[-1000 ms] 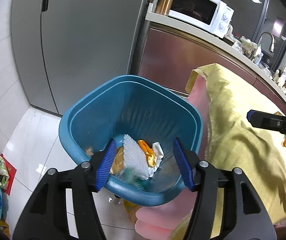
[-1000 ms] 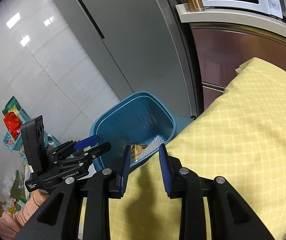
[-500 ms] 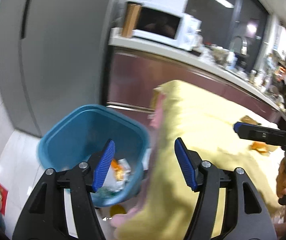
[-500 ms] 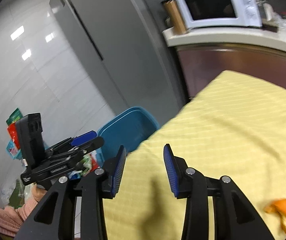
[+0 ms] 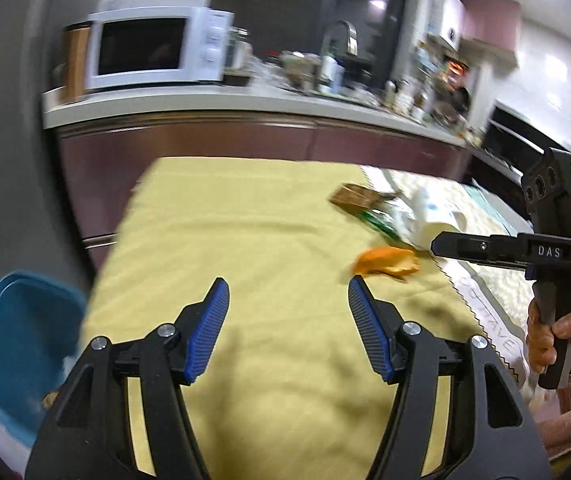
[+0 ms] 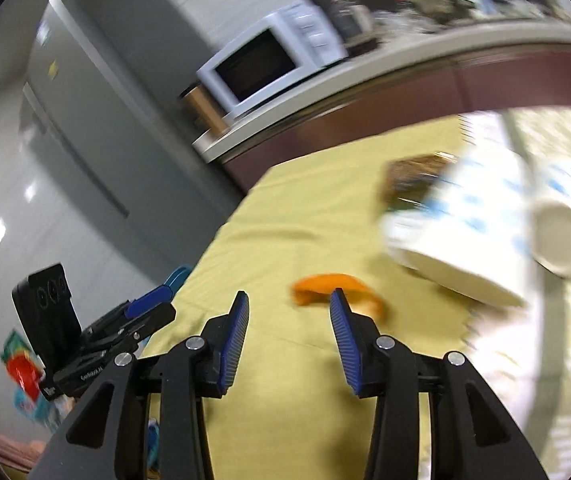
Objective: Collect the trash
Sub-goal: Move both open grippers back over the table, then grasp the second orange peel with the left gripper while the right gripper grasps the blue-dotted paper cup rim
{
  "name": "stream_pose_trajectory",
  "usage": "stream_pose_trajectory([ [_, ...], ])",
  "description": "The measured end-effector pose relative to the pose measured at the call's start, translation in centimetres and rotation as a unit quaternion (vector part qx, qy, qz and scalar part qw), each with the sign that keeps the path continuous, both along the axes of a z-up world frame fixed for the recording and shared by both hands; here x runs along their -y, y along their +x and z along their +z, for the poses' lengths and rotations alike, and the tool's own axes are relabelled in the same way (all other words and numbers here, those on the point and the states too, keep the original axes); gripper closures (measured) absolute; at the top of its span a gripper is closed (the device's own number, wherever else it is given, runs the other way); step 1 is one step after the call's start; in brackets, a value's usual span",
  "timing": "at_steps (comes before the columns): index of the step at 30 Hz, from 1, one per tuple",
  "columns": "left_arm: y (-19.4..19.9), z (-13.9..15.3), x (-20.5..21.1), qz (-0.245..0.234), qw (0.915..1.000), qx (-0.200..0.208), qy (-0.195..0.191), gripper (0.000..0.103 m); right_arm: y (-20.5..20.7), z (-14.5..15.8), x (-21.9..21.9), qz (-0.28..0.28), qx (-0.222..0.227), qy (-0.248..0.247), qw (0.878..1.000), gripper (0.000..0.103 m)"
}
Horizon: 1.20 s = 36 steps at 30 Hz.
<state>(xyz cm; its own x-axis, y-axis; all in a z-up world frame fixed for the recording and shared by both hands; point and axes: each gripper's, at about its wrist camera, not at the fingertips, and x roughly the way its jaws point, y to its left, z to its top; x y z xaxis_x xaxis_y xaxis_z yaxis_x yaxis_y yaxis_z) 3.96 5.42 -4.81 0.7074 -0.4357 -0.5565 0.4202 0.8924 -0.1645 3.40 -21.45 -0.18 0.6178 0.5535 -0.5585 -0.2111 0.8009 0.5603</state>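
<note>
Right wrist view blurs the orange peel [image 6: 335,292] behind the right gripper's [image 6: 289,332] empty, spread jaws

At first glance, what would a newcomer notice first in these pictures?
Probably the orange peel on the yellow cloth, just ahead of the open right gripper. Beyond it lies a white paper cup on its side. The blue bin stands at the cloth's left edge, beside the open, empty left gripper.
</note>
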Motion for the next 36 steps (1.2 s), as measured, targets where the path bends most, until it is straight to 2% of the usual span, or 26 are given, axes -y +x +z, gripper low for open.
stream_pose_trajectory([
  [3, 1.1, -0.3, 2.7, -0.028, 0.9995, -0.01, 0.01, 0.042, -0.1, -1.3, 2.4, -0.031, -0.013, 0.033, 0.999, 0.062],
  [9, 3.2, -0.8, 6.6, -0.057, 0.9974, -0.022, 0.039, 0.043, -0.4, -2.2, 5.4, -0.078, -0.006, 0.08, 0.994, 0.062],
  [20, 5.4, -1.5, 10.6, -0.098, 0.991, -0.031, 0.085, 0.046, -0.2, -3.2, 8.3, -0.137, 0.001, 0.146, 0.98, 0.062],
  [23, 6.1, -2.1, 11.3, -0.112, 0.9886, -0.044, 0.092, 0.052, -0.1, -3.1, 8.8, -0.146, 0.004, 0.159, 0.976, 0.064],
  [28, 7.0, -2.8, 11.8, -0.115, 0.9869, -0.069, 0.09, 0.071, -0.2, -3.2, 9.5, -0.152, 0.009, 0.178, 0.972, 0.069],
  [31, 7.3, -2.9, 11.6, -0.114, 0.987, -0.073, 0.086, 0.082, 0.1, -3.5, 9.6, -0.152, 0.009, 0.188, 0.97, 0.08],
  [36, 7.1, -3.1, 11.3, -0.108, 0.9877, -0.079, 0.08, 0.09, 0.2, -3.6, 9.5, -0.149, 0.013, 0.193, 0.97, 0.091],
])
